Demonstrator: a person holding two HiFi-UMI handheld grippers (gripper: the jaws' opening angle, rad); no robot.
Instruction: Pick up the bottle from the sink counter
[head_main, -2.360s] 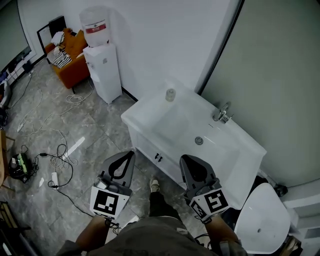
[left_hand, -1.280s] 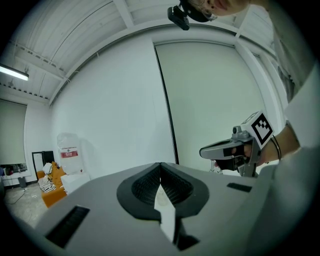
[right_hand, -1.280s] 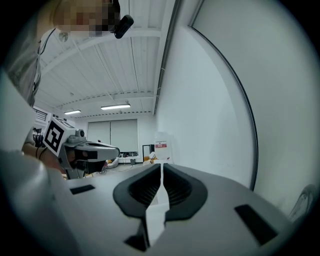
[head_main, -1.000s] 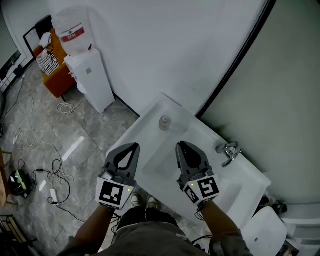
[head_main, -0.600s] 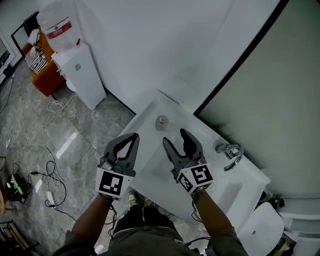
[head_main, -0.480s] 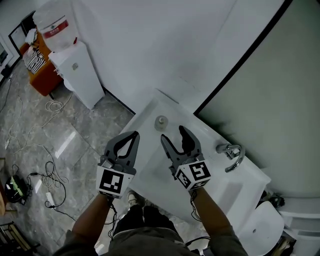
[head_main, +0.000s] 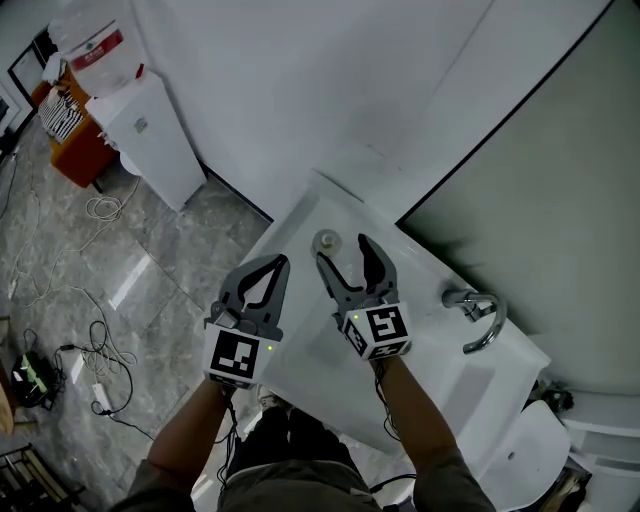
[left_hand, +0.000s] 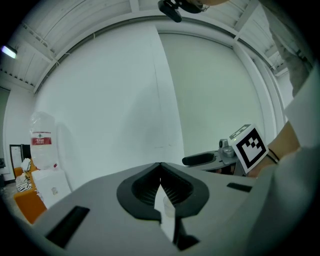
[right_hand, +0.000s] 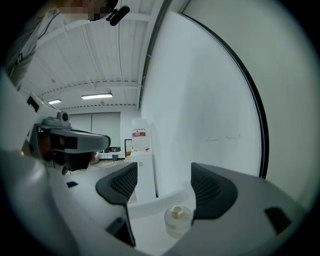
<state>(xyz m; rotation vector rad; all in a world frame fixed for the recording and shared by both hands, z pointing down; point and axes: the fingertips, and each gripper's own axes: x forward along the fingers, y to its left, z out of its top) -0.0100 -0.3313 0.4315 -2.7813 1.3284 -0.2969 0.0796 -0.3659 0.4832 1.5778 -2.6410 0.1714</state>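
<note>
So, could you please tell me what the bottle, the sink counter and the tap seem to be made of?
Bottle: clear plastic or glass, judging by the see-through body; pale cap.
Sink counter: glossy white, probably ceramic, with soft reflections.
Tap: polished metal, likely chrome, with bright highlights.

Left gripper (head_main: 282, 262) is held with jaws together, pointed toward 1 o'clock. Right gripper (head_main: 344, 251) is carried at its 3 o'clock, aimed toward 11. Its jaws have just been opening and are spread wide; nothing is clamped between them.
</note>
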